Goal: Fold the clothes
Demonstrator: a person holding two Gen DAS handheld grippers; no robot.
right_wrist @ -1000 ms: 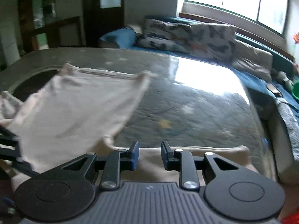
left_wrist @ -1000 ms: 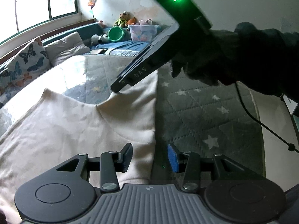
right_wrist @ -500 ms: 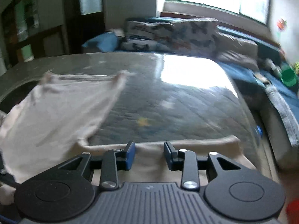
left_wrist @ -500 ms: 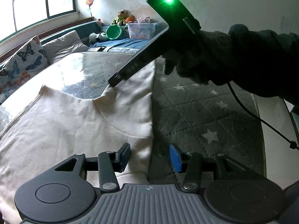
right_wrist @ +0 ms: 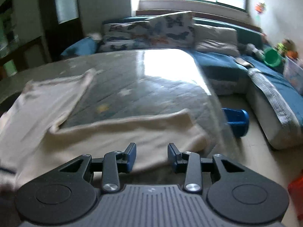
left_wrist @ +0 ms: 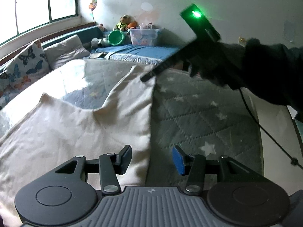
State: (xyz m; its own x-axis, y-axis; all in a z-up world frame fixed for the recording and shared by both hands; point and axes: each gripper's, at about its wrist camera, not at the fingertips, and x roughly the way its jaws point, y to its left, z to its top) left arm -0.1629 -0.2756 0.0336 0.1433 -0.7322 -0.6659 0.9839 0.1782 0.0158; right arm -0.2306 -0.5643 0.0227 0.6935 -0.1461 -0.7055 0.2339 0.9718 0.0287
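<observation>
A cream garment (left_wrist: 79, 128) lies spread on the grey star-quilted bed (left_wrist: 208, 117). Its right edge runs straight away from me. My left gripper (left_wrist: 151, 158) hovers open over that near edge, and the pads touch no cloth. At the garment's far corner is my right gripper (left_wrist: 146, 78), a dark body with a green light, held by a dark-sleeved hand (left_wrist: 227, 66). In the right wrist view, the right gripper (right_wrist: 151, 157) has its jaws opening. Nothing is between the pads, and the garment (right_wrist: 123, 136) lies flat beneath, one sleeve stretching left.
Butterfly pillows (right_wrist: 151, 32) and a blue bench (right_wrist: 223, 66) line the window side. A green bowl (left_wrist: 115, 37) and a clear toy box (left_wrist: 144, 36) stand at the far end. A blue bucket (right_wrist: 236, 121) is on the floor. A black cable (left_wrist: 265, 132) hangs from the right hand.
The right gripper has slid along the garment's edge to its far corner, and its jaws have widened. The right view swung right. The left gripper stayed put.
</observation>
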